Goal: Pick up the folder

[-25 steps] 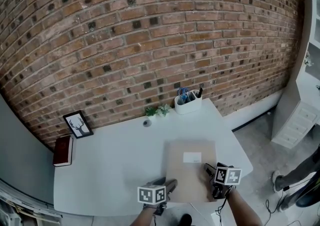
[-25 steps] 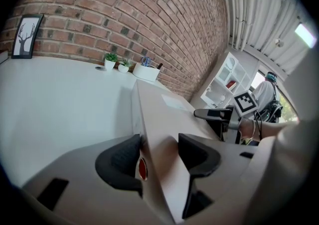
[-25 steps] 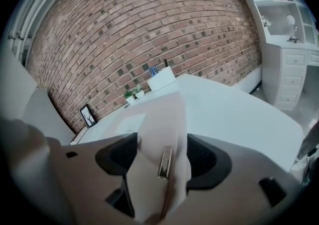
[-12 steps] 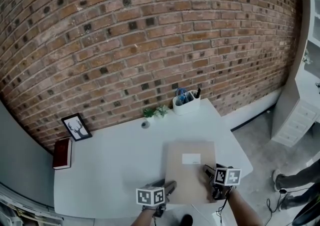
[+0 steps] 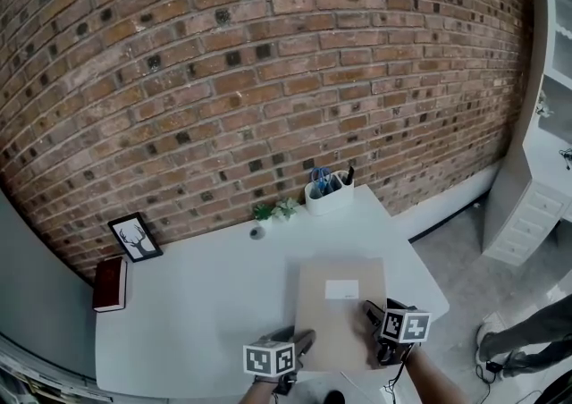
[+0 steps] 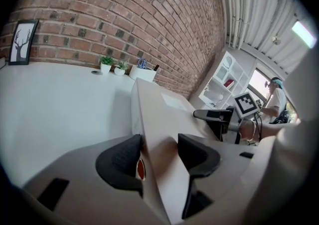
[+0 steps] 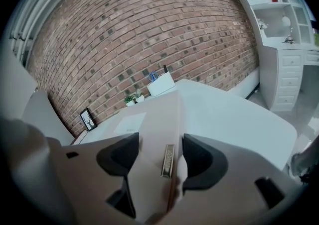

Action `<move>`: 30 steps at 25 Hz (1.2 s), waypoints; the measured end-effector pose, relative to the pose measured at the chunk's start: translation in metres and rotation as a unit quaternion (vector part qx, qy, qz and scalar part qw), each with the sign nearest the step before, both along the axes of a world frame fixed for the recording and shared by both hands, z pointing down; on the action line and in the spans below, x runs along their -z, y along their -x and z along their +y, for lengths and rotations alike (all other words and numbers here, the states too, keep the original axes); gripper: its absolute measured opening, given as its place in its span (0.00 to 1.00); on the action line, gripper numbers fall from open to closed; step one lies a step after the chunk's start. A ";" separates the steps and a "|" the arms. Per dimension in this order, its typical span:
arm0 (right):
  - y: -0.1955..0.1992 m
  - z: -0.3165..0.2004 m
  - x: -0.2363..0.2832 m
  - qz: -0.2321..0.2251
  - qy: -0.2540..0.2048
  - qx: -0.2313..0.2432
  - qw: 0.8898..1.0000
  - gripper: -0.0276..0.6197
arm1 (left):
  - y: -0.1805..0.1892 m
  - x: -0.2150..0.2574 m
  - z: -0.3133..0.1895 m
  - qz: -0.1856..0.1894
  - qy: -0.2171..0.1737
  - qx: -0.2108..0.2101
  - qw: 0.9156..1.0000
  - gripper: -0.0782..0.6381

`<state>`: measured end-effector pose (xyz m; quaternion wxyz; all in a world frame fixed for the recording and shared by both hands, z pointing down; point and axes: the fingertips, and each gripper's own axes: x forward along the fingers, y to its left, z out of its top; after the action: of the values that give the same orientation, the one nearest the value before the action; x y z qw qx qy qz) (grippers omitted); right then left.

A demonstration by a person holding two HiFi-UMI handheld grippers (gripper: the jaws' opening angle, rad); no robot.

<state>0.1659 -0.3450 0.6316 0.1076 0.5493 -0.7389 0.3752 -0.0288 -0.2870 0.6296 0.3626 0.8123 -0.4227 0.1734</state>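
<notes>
Since a second ago little has changed: the folder and both my grippers sit where they were, my head camera has tipped so the desk things ride a little higher in the picture, and the bystander's dark-trousered leg (image 5: 525, 340) has shifted lower along the right edge.

From the left, a dark red hardback book (image 5: 110, 283) lies flat at the end of the smooth white table (image 5: 206, 304), with a black-framed deer print (image 5: 136, 237) leaning against the rough red-brown brick wall (image 5: 268, 80) beside it. Further along stand two small green potted plants (image 5: 275, 210) and a white rectangular pen holder (image 5: 328, 194).

The flat tan cardboard folder (image 5: 335, 326) lies on the near right part of the table, matte, with a white rectangular label (image 5: 341, 289) on its cover.

My left gripper (image 5: 302, 340) has its dark ribbed fingers (image 6: 122, 157) wide apart around the folder's near left corner. The left one is just beside the folder's edge and the right one lies over the cover, and I see no squeeze.

My right gripper (image 5: 372, 313) straddles the near right edge, where a small brass-coloured metal clip (image 7: 168, 161) shows between the fingers. Its jaws stand wide and are closing, not yet pressing the card.

A white drawer and shelf unit (image 5: 536, 179) stands at the far right.
</notes>
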 end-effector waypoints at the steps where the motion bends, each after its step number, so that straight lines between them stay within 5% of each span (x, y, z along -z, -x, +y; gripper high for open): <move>1: -0.001 -0.001 0.005 -0.001 -0.005 -0.003 1.000 0.47 | -0.001 0.004 -0.002 0.002 -0.005 -0.001 1.000 0.44; 14: -0.007 -0.010 0.082 0.004 -0.096 -0.023 0.995 0.46 | -0.006 0.068 -0.022 0.003 -0.099 -0.018 0.995 0.44; 30: 0.003 -0.012 0.208 0.026 -0.238 -0.023 0.971 0.46 | 0.001 0.168 -0.030 0.016 -0.233 0.001 0.972 0.44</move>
<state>0.1632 -0.3572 0.4241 -0.0154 0.5858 -0.7908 0.1766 -0.0297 -0.3169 0.4620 0.1702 0.8766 -0.4464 0.0571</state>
